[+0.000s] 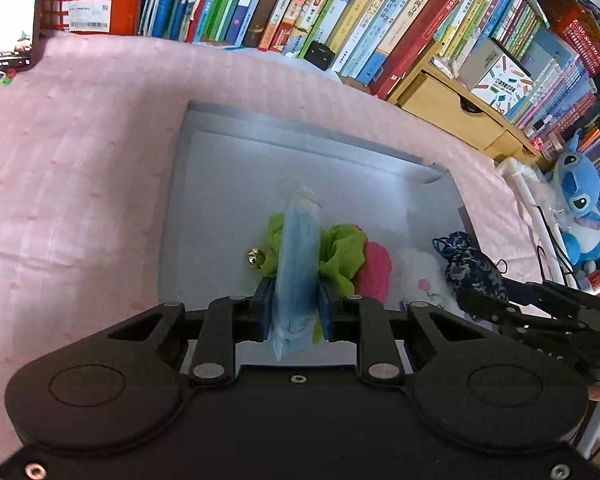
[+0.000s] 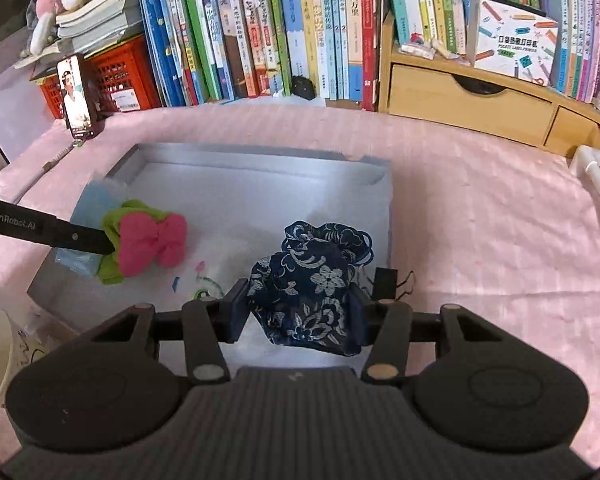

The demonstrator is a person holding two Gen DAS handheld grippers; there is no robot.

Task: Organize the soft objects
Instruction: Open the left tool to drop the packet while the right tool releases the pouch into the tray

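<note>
Left wrist: left gripper (image 1: 296, 300) pinches blue cloth (image 1: 296, 256) above gray box (image 1: 204, 184).

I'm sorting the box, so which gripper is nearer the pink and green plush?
Left. The left gripper, clamping a blue packet, touches the plush; the right gripper holds the navy floral pouch further right.

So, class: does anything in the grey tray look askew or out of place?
Nothing looks damaged or spilled. The grey tray sits skewed on the pink cloth; the blue packet stands on edge only because the left gripper clamps it.
</note>
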